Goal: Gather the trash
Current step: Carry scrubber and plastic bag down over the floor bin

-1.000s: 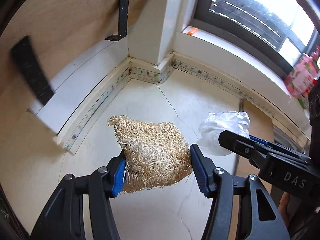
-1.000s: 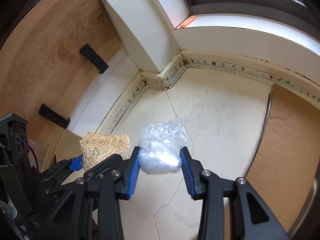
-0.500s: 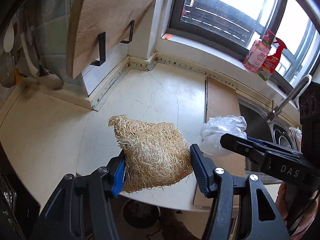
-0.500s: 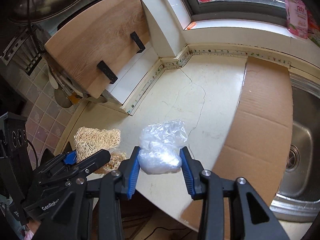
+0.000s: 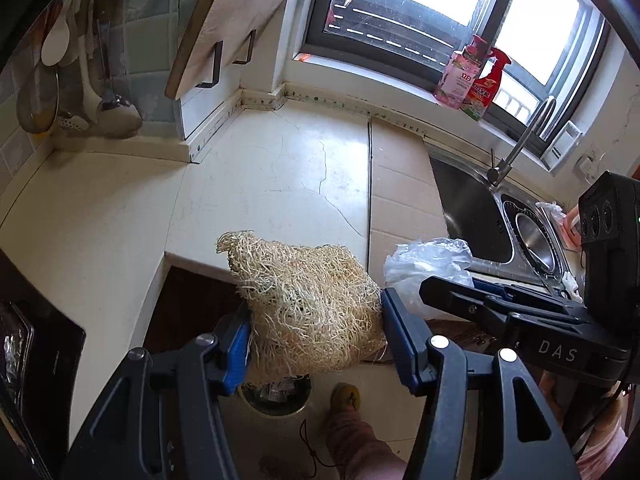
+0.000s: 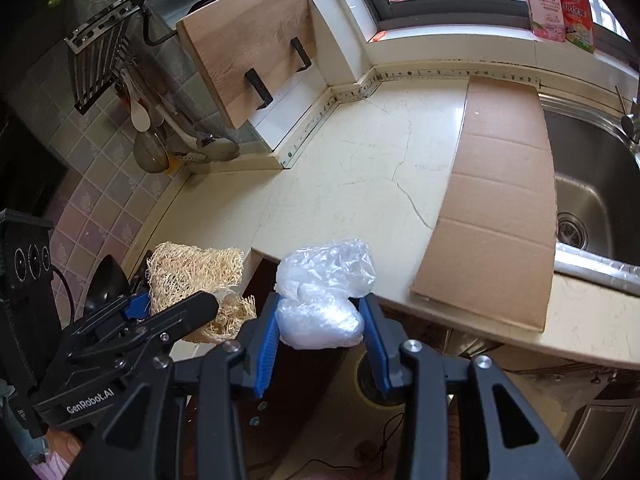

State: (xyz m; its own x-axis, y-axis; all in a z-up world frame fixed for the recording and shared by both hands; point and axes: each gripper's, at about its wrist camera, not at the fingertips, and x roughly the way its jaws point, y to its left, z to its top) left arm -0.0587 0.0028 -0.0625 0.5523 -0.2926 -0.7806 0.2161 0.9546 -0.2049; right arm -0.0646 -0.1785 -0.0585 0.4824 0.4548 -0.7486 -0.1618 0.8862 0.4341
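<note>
Both grippers have pulled back off the bench [image 6: 352, 184] and now hang past its front edge. The left gripper [image 5: 316, 334] has its fingers clamped on the loofah scrub [image 5: 308, 300], the right gripper [image 6: 320, 336] on the crumpled plastic bag [image 6: 324, 292]. Below the edge stands a bin [image 5: 276, 396], probably the drop point. Beyond, the bench looks cleared of trash.

The loofah scrubber [image 5: 308, 312] is a coarse, dry tangle of straw-coloured fibre; the plastic bag [image 6: 324, 300] is thin, crinkled, glossy film. The worktop [image 6: 352, 168] looks like smooth cream stone with hairline cracks, the cardboard sheet [image 6: 500, 208] matt brown, the sink [image 6: 592, 184] brushed steel
</note>
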